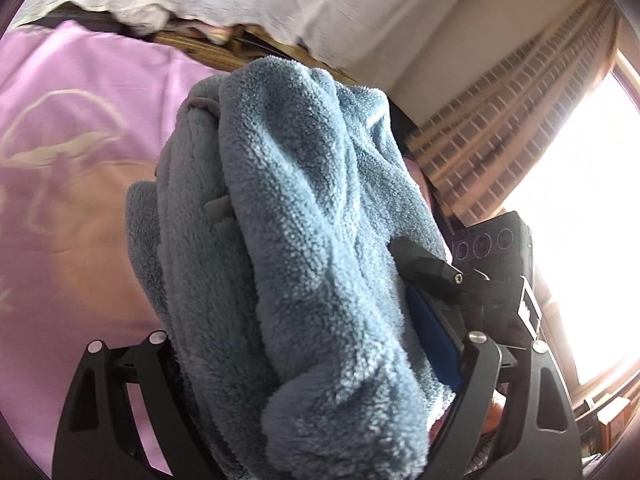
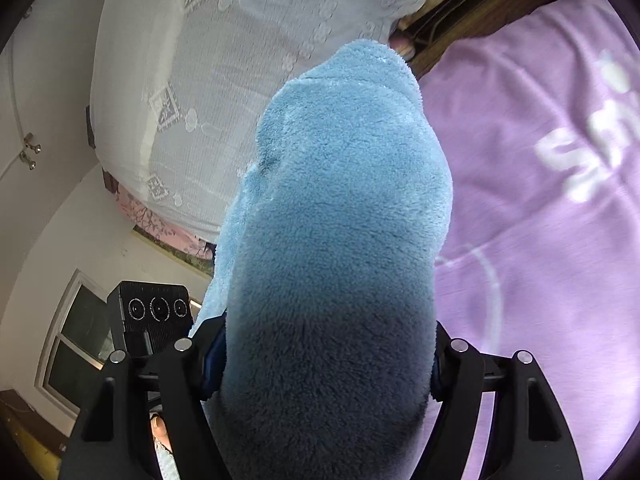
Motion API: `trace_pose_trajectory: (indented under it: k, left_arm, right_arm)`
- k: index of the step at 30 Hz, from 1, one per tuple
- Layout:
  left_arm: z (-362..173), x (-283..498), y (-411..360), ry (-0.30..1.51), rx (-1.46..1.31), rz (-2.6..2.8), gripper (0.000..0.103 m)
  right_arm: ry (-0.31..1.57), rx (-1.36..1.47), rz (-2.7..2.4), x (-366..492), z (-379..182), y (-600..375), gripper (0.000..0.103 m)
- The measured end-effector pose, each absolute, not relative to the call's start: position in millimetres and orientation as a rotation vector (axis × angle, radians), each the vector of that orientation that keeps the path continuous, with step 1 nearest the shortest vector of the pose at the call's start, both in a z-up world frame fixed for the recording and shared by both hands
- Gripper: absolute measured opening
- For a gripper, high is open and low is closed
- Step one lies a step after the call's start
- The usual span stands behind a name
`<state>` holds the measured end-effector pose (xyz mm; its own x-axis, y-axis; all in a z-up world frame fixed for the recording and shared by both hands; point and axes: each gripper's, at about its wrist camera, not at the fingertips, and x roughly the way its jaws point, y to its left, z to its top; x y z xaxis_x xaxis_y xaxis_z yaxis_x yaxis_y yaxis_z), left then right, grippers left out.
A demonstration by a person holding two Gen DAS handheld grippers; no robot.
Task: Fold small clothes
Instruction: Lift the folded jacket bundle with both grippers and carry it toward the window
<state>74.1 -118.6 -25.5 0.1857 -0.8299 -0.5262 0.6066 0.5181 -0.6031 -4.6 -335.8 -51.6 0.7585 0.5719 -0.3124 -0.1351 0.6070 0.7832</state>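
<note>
1. Fluffy blue fleece garment (image 1: 304,240) fills both views. We hold it up in the air, over the purple bedsheet (image 1: 72,128) of the bed.
2. Our left claw (image 1: 320,392) is clamped on one bunch of the fleece. Its blue pads press the soft cloth from both sides.
3. Our right claw (image 2: 328,364) is clamped on another thick bunch of the same garment (image 2: 340,208). Its arms stand wide only because the bunch is so fat.
4. From each claw the fleece runs straight ahead, along the way the claw points. That is its long way in both views. It is bunched up, so we cannot tell which end is the top.
5. The claws sit side by side. We can see the other claw's camera box (image 1: 492,240) just beside the fleece.
6. The bedsheet (image 2: 540,200) lies below and ahead of us. We think the next move is to bring the fleece down flat onto it, and both hands look about as near.
</note>
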Motion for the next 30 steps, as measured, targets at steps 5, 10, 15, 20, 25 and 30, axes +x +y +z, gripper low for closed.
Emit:
trace_pose_trajectory:
  k: [5,10,15,20,25,30]
  left_arm:
    - [-18.8,64.0,-166.5,0.935,-0.24,-1.098,0.086]
    - [-13.5,57.6,-218.0,0.939,-0.199,-1.168,0.086]
    - [-11.9,49.7,-273.6,0.955,-0.164,-1.236,0.086]
    - [-13.1,41.0,-318.2,0.969,-0.127,-1.285,0.086]
    - [-14.8,32.3,-361.5,0.976,-0.111,-1.343,0.086]
    - [-18.8,25.4,-400.8,0.98,-0.086,-1.388,0.086]
  right_arm:
    - [0.528,0.848,0.374,-30.2,-47.6,-386.8,0.075]
    - [0.479,0.86,0.307,-53.8,-42.9,-438.5,0.075]
    - [0.442,0.868,0.245,-79.7,-44.4,-492.2,0.075]
    - [0.412,0.883,0.185,-99.9,-46.9,-534.9,0.075]
    - [0.38,0.884,0.123,-117.6,-48.3,-572.9,0.075]
    - [0.353,0.891,0.072,-130.6,-53.7,-608.5,0.075]
